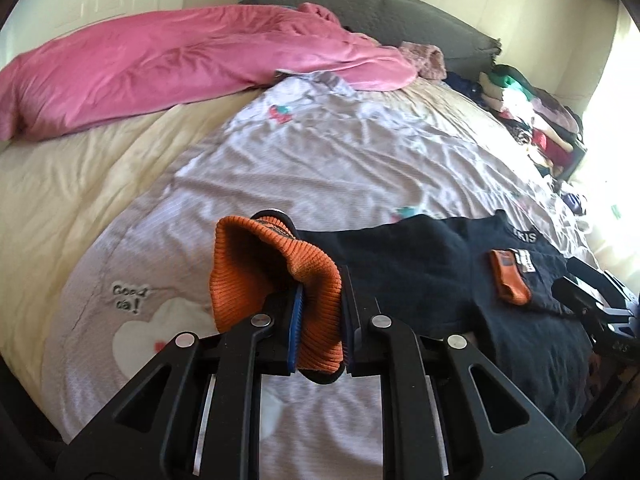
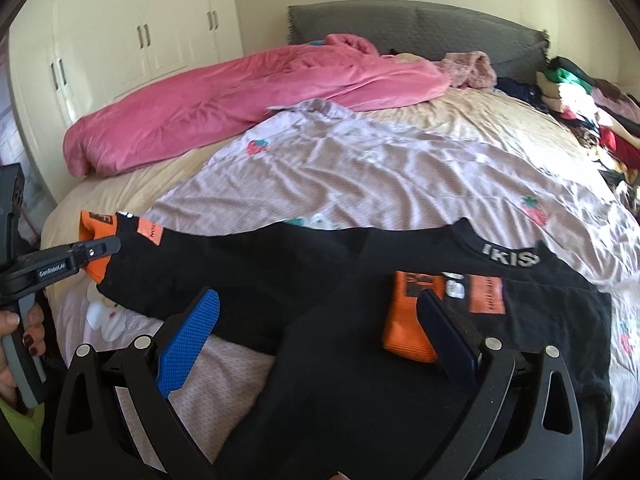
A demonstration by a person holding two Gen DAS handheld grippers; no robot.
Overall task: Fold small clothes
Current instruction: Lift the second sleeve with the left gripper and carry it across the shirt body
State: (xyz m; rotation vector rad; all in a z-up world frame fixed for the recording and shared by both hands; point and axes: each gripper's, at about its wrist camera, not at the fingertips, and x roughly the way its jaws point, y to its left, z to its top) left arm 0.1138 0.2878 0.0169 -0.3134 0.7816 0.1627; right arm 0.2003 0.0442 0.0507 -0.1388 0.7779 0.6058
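A small black long-sleeved top (image 2: 340, 320) with orange cuffs and orange patches lies on the bed, its neck to the right. My left gripper (image 1: 320, 320) is shut on the orange cuff (image 1: 256, 272) of the left sleeve and holds it stretched out to the left; it also shows in the right wrist view (image 2: 96, 252). The other orange cuff (image 2: 404, 324) lies folded onto the chest. My right gripper (image 2: 316, 332) is open and empty, hovering over the top's body, its right finger beside that cuff.
The top lies on a wrinkled lilac sheet (image 2: 360, 176) with strawberry prints over a cream bedcover. A pink quilt (image 2: 240, 100) lies at the back by the grey headboard. A heap of clothes (image 2: 592, 112) sits at the bed's right edge. White wardrobes (image 2: 140, 40) stand at the left.
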